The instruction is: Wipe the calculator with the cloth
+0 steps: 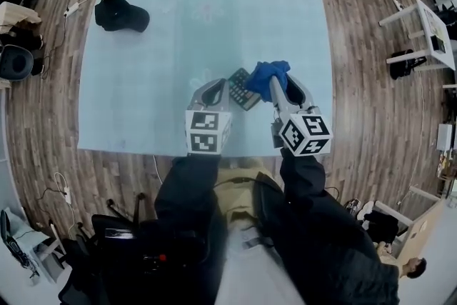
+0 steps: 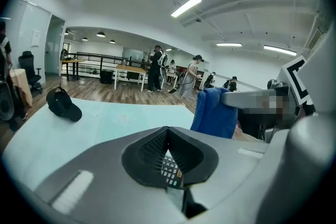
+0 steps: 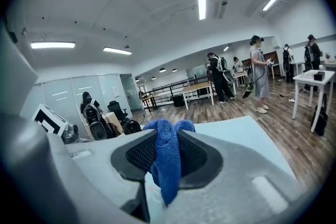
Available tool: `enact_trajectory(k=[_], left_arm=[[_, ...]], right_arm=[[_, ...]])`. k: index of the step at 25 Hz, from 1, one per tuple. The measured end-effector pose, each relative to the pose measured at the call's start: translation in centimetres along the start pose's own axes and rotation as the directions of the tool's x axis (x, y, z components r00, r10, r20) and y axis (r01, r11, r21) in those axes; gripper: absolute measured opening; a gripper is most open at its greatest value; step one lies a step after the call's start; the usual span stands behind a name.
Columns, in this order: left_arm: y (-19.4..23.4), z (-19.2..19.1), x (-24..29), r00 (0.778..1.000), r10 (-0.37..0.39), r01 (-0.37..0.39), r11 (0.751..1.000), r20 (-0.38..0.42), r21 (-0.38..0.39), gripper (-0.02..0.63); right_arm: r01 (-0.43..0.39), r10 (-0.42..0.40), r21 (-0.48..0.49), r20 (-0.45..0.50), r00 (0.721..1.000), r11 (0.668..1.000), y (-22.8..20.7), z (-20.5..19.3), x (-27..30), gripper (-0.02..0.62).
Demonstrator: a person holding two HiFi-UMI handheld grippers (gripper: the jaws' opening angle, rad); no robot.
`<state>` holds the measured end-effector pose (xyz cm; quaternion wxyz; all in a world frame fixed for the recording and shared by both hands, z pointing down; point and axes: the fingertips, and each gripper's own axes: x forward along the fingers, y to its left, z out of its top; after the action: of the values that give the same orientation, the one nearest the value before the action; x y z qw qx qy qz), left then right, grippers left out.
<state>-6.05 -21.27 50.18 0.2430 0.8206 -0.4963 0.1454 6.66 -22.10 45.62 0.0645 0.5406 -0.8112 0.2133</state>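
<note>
Your left gripper [image 2: 168,156] is clenched on the calculator [image 1: 243,88], likely to hold it steady just right of centre in the head view, over the bench [image 1: 136,82]. Your right gripper [image 3: 167,157] pinches the bunched blue cloth [image 1: 267,72] just beside the calculator's upper right edge, placed to rub it.

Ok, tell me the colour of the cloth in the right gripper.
Blue. The cloth shows best in the right gripper view.
</note>
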Motion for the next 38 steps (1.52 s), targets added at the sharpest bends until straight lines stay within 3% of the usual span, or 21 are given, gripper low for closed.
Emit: enact_trajectory(k=[7, 13, 18, 22, 27, 29, 33, 38], left_arm=[[1.8, -5.1, 2.5, 0.99, 0.043, -0.053, 0.996, -0.134, -0.077, 0.003], [2.1, -8.0, 4.6, 0.978, 0.052, -0.078, 0.99, -0.2, -0.122, 0.003], [3.0, -9.5, 5.7, 0.969, 0.056, -0.095, 0.983, -0.24, -0.155, 0.003], [3.3, -10.2, 6.2, 0.963, 0.061, -0.109, 0.979, -0.262, -0.171, 0.003], [3.9, -10.7, 7.0, 0.962, 0.068, -0.118, 0.977, -0.264, -0.179, 0.003], [4.1, -11.3, 7.1, 0.96, 0.066, -0.12, 0.975, -0.272, -0.185, 0.003], [4.5, -12.5, 6.8, 0.954, 0.07, -0.129, 0.974, -0.292, -0.188, 0.003], [5.0, -12.5, 6.5, 0.955, 0.08, -0.141, 0.97, -0.284, -0.199, 0.003]], right_arm=[[-0.034, 0.037, 0.022, -0.113, 0.993, 0.999, -1.7, -5.1, 3.8, 0.103], [-0.061, 0.066, 0.032, -0.233, 0.97, 0.998, -3.2, -9.4, 6.4, 0.103], [-0.098, 0.105, 0.04, -0.265, 0.959, 0.994, -3.3, -10.7, 8.9, 0.103], [-0.153, 0.138, -0.042, -0.244, 0.96, 0.987, -3.3, -9.7, 11.7, 0.103], [-0.244, 0.2, -0.207, -0.213, 0.956, 0.947, -2.7, -9.9, 15.6, 0.103], [-0.276, 0.212, -0.216, -0.279, 0.937, 0.937, -2.6, -12.6, 16.4, 0.103], [-0.349, 0.261, -0.141, -0.429, 0.865, 0.926, -1.9, -18.6, 14.9, 0.103], [-0.405, 0.33, -0.036, -0.514, 0.791, 0.914, -0.3, -22.0, 11.6, 0.103]])
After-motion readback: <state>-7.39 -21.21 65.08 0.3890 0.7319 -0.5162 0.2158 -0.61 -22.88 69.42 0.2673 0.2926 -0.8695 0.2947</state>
